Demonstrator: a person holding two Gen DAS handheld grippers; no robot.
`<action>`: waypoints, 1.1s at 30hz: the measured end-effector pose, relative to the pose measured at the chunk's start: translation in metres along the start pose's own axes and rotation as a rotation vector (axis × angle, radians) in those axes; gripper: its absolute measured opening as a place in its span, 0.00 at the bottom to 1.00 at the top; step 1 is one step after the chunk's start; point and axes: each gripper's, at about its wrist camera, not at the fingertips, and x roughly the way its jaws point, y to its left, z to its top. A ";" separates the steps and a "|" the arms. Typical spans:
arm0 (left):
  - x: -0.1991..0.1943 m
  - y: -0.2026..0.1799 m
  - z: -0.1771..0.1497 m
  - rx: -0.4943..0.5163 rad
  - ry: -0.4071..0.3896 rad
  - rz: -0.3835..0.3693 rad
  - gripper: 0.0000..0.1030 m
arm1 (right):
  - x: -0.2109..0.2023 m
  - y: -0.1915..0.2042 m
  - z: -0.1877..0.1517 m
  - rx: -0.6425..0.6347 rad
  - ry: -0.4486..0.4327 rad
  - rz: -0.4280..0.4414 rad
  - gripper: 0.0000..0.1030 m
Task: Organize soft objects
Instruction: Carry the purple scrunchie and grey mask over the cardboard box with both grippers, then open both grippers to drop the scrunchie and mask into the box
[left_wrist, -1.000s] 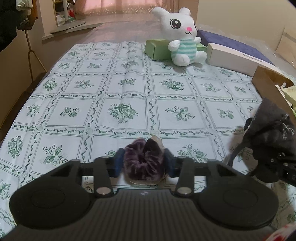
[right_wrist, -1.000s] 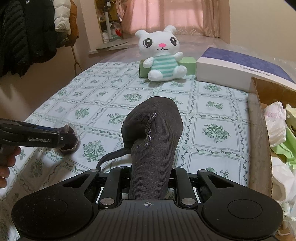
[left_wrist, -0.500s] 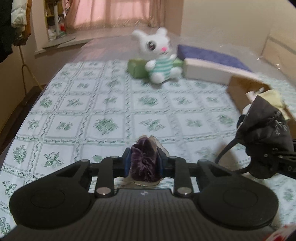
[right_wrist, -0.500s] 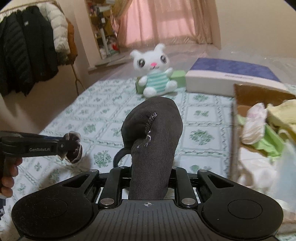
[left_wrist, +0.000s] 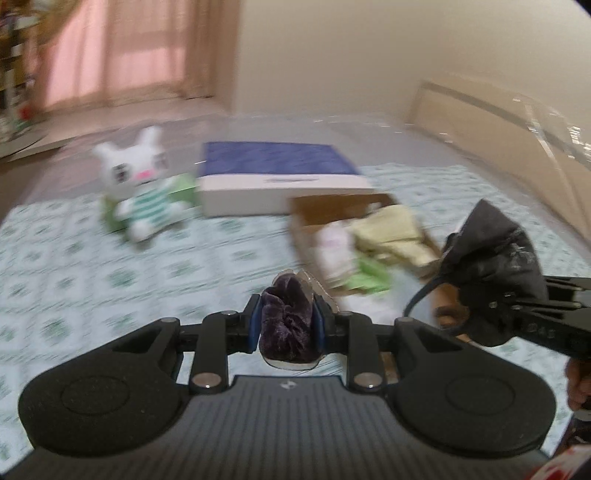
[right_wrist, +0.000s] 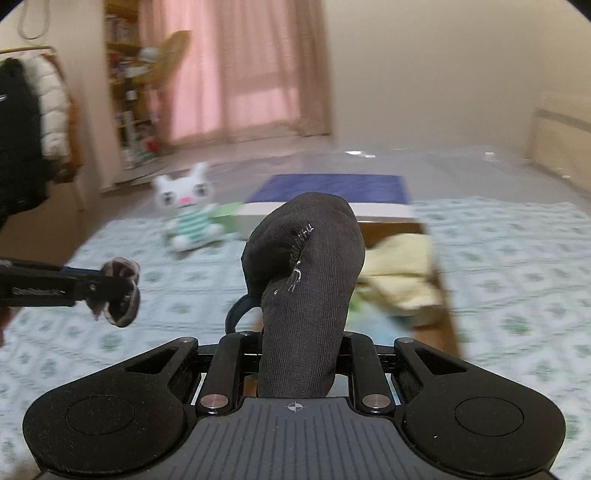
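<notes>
Left gripper (left_wrist: 287, 324) jaws clamp a purple scrunchie (left_wrist: 287, 328); right gripper (right_wrist: 297, 363) jaws pinch a dark sock (right_wrist: 306, 280), both above the cardboard box (left_wrist: 310, 210).

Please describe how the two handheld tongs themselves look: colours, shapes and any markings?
Both are matte black. The left tongs have blue pads on the fingers, two round side lobes, silver rivets and a ribbed grey base bearing a small mark. The right tongs share this shape, with a crosshair mark on the base. Seen from the side, the left tongs bear white lettering, too blurred to read.

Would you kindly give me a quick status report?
Left gripper shut on purple velvet scrunchie. Right gripper shut on dark grey sock. Cardboard box ahead, path unobstructed.
</notes>
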 end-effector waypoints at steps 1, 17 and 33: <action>0.005 -0.011 0.004 0.012 -0.001 -0.020 0.25 | -0.003 -0.009 0.000 0.004 -0.001 -0.025 0.19; 0.132 -0.083 0.028 0.017 0.159 -0.074 0.25 | 0.062 -0.075 -0.011 -0.064 0.101 -0.134 0.19; 0.187 -0.086 0.021 0.042 0.250 -0.041 0.29 | 0.071 -0.095 -0.016 -0.045 0.155 0.003 0.74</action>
